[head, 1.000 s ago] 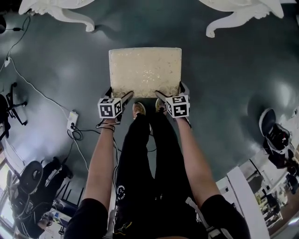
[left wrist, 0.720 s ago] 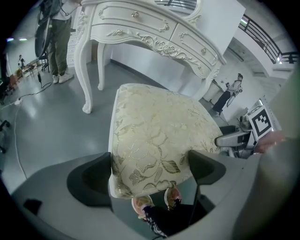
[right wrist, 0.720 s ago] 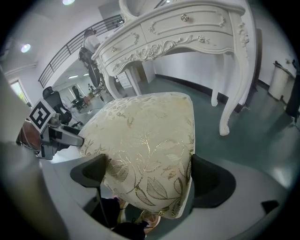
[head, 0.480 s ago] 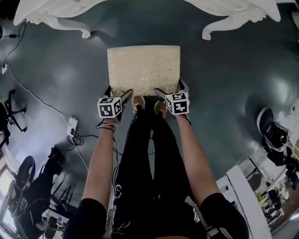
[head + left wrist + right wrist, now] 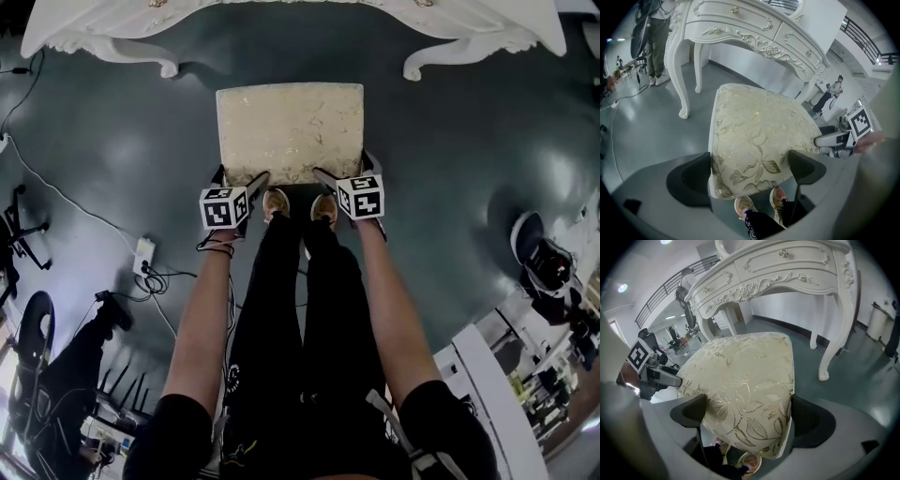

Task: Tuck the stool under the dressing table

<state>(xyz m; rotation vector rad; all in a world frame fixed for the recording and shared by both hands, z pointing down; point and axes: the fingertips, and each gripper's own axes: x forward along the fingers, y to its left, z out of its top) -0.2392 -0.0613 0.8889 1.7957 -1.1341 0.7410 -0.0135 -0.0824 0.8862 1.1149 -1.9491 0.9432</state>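
Two tight grips on one stool (image 5: 289, 131): left tool (image 5: 242, 178), right tool (image 5: 342, 169); one dressing table (image 5: 84, 28) ahead.

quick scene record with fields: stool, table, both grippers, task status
stool: cream floral cushion, on the grey floor, lined up with the gap between the table's front legs
table: white, ornate, just beyond the stool, not over it
left gripper: shut on the stool's near left corner
right gripper: shut on the stool's near right corner
feet: close behind the stool
task status: stool not yet tucked under
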